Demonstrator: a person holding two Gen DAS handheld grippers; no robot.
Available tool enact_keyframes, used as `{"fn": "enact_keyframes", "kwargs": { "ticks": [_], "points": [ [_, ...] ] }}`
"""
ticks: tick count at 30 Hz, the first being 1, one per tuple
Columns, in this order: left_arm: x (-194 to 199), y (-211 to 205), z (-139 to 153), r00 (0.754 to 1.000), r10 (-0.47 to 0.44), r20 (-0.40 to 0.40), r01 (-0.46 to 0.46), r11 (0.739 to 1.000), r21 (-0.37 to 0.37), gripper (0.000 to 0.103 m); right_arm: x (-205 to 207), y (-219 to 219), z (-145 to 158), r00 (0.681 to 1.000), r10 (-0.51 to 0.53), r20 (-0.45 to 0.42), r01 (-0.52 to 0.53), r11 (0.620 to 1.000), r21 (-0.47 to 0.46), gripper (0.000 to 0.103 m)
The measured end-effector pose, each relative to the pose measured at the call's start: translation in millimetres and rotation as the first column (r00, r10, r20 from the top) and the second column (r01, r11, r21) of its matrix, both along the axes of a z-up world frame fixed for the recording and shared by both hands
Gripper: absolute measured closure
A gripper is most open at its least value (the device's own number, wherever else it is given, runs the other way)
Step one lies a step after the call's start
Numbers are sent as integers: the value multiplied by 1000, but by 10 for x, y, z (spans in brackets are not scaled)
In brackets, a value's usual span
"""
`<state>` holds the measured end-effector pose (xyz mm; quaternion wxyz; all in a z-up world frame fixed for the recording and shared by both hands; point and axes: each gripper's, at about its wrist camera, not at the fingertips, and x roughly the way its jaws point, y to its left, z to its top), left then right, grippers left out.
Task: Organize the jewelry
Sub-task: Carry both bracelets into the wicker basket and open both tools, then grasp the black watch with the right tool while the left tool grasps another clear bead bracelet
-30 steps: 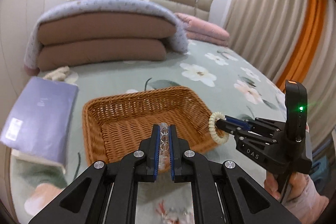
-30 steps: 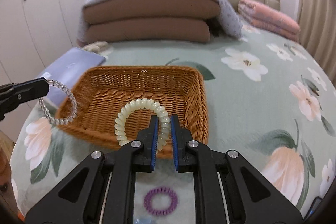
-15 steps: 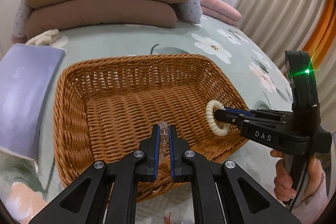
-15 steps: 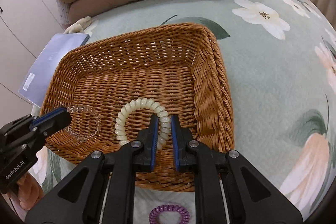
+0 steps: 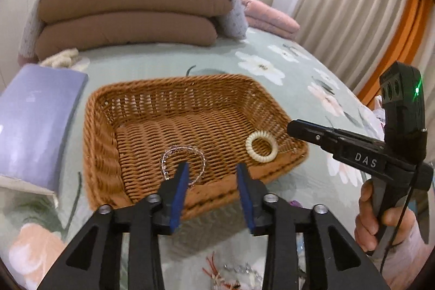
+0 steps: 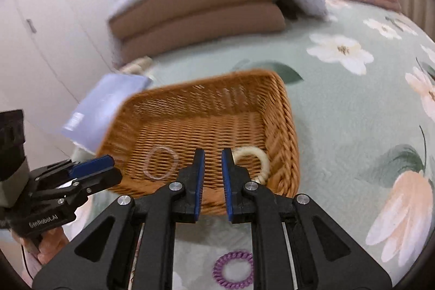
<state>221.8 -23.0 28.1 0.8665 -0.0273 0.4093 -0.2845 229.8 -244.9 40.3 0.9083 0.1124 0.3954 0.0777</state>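
Brown woven wicker basket (image 5: 190,110) on floral bedspread (image 6: 353,110) holds clear beaded bracelet (image 5: 182,163) and cream spiral coil bracelet (image 5: 261,146). Left gripper (image 5: 213,180), right gripper (image 6: 213,169): jaws apart, both bracelets released since half-second ago.

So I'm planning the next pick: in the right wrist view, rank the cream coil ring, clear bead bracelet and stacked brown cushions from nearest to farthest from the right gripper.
1. cream coil ring, just right of the right gripper
2. clear bead bracelet, left in the basket
3. stacked brown cushions, far behind
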Motion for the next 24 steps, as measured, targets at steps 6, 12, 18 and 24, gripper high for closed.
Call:
{"fn": "enact_keyframes", "kwargs": {
  "ticks": [6,12,18,24],
  "points": [
    [-418,135,173,998,0,55,0,1000,10,58,-375,192,-24,996,88,6,-88,995,-43,68],
    [-860,343,145,999,13,49,-14,1000,19,57,-849,293,-61,993,119,5,-118,985,-122,31],
    [-1282,639,-34,999,47,-3,-47,999,-27,57,-1300,156,-175,993,44,-112,-65,981,-182,29],
    [-1772,750,-283,995,48,-82,-52,997,-48,57,-1962,83,-355,989,14,-146,-43,979,-200,23]
  ]
}}
